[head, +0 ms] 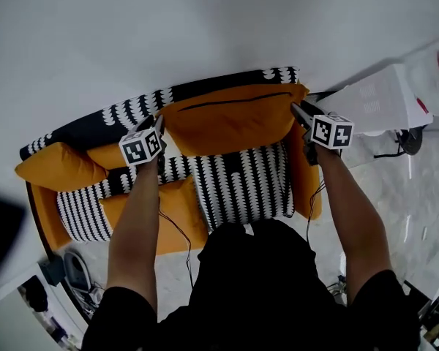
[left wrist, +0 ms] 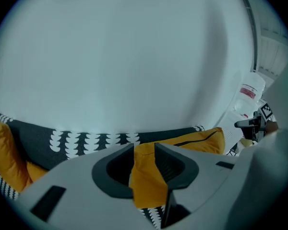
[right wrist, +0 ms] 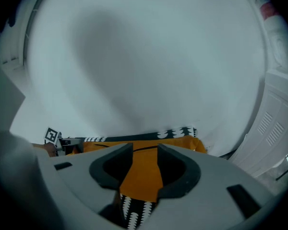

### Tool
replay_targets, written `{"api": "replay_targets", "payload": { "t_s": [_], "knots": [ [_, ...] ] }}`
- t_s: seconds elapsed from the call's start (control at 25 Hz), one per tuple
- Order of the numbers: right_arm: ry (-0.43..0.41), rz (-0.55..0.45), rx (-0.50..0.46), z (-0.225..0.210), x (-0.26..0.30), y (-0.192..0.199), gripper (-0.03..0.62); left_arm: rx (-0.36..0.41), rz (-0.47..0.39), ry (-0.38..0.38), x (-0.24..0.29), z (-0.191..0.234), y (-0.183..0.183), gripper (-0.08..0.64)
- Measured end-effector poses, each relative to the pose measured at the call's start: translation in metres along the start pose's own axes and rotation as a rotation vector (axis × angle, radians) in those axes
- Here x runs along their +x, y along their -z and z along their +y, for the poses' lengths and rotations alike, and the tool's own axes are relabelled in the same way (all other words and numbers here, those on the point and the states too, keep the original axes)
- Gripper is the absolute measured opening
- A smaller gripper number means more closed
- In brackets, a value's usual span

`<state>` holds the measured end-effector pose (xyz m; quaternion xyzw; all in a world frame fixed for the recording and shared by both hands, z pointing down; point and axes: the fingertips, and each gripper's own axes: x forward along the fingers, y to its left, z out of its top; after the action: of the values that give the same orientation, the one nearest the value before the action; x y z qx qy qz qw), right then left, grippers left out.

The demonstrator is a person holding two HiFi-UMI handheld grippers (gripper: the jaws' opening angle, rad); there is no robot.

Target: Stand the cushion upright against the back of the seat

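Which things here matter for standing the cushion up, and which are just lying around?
Job: upright orange cushion, sofa back, left gripper, right gripper.
Lying about: striped cushion, patterned cushion, white appliance.

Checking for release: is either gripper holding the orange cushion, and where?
Nothing looks held: the left gripper and right gripper have jaws apart at the top corners of the orange cushion.

Both arms out fwd, approx. straight; left tool [head: 158,126] & right tool [head: 298,112] angled down, jaws apart on both.
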<state>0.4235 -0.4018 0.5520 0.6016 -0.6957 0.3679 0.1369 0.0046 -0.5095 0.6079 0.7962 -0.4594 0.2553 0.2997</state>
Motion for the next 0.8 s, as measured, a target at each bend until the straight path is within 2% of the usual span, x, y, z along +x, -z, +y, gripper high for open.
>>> {"api": "replay_targets", "payload": {
  "t_s": [0.2, 0.32, 0.56, 0.68, 0.8],
  "knots": [
    [-0.069, -0.051, -0.043, 0.054, -0.042, 0.014, 0.155, 0.032, -0.073, 0.078, -0.033, -0.032, -0.003, 0.138],
    [-0.073, -0.091, -0.062, 0.073, -0.071, 0.017, 0.078, 0.031, -0.1, 0.146, -0.055, -0.059, -0.005, 0.133],
    [-0.145, -0.189, -0.055, 0.119, -0.125, 0.011, 0.038, 0.016, -0.124, 0.305, -0.093, -0.123, -0.003, 0.031],
    [-0.19, -0.195, -0.085, 0.145, -0.142, 0.016, 0.037, 0.073, -0.11, 0.376, -0.108, -0.159, 0.011, 0.017],
    [-0.231, -0.168, -0.145, 0.169, -0.152, 0.025, 0.036, 0.172, -0.077, 0.429, -0.124, -0.189, 0.028, 0.017]
  ]
}}
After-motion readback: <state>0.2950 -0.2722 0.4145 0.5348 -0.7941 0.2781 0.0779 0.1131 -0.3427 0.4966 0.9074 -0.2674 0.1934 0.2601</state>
